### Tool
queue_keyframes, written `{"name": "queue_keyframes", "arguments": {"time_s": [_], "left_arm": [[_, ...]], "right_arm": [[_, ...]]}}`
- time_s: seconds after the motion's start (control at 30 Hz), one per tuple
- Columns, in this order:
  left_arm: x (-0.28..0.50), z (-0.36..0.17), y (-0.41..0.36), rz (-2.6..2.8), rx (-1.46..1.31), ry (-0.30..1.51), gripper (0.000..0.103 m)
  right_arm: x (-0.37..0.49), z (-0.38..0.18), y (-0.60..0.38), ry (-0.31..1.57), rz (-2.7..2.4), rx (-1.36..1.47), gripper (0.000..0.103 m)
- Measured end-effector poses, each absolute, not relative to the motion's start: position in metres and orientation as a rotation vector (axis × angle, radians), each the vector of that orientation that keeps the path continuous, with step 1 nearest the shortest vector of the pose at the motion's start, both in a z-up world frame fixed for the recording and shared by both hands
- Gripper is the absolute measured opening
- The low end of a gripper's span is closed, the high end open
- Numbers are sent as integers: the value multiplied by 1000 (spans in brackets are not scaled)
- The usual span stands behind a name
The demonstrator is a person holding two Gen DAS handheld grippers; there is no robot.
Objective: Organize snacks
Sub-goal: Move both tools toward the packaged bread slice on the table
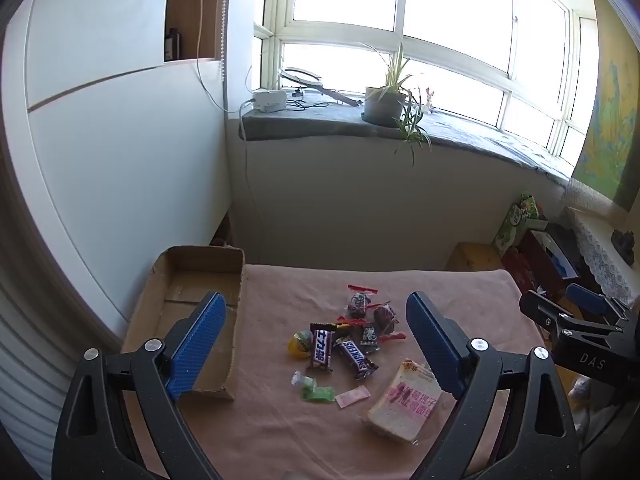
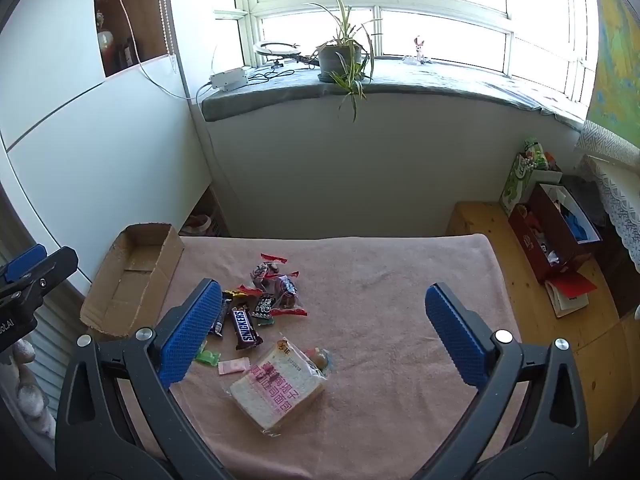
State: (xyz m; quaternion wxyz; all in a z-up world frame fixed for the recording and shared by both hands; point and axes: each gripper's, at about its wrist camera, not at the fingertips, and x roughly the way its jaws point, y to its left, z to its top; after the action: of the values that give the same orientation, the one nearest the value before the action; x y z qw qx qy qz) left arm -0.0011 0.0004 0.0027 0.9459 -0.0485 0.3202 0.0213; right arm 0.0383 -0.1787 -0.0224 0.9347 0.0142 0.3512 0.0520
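Right wrist view: both grippers, left (image 1: 316, 332) & right (image 2: 324, 320), spread wide w/ nothing held above snack pile (image 2: 260, 308) mid-cloth, cardboard box (image 2: 132, 276) at left edge; risk: grabbing overlapped wrappers drags neighbours.

tablecloth (image 2: 380, 280): matt pink cloth | box (image 2: 132, 276): rough brown cardboard | Snickers bar (image 2: 245, 329): glossy wrapper

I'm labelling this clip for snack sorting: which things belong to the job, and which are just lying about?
Job: cardboard box; Snickers bars; red-twist candies; bagged toast; green candy; pink candy; yellow egg.

Lying about: potted plant; ring light; floor boxes.
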Motion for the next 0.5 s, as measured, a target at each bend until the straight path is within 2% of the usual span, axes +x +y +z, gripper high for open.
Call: {"name": "queue_keyframes", "arguments": {"time_s": [0.5], "left_arm": [[-3, 2, 2, 46, -101, 652, 92]], "right_arm": [[37, -26, -177, 722, 112, 32, 103]]}}
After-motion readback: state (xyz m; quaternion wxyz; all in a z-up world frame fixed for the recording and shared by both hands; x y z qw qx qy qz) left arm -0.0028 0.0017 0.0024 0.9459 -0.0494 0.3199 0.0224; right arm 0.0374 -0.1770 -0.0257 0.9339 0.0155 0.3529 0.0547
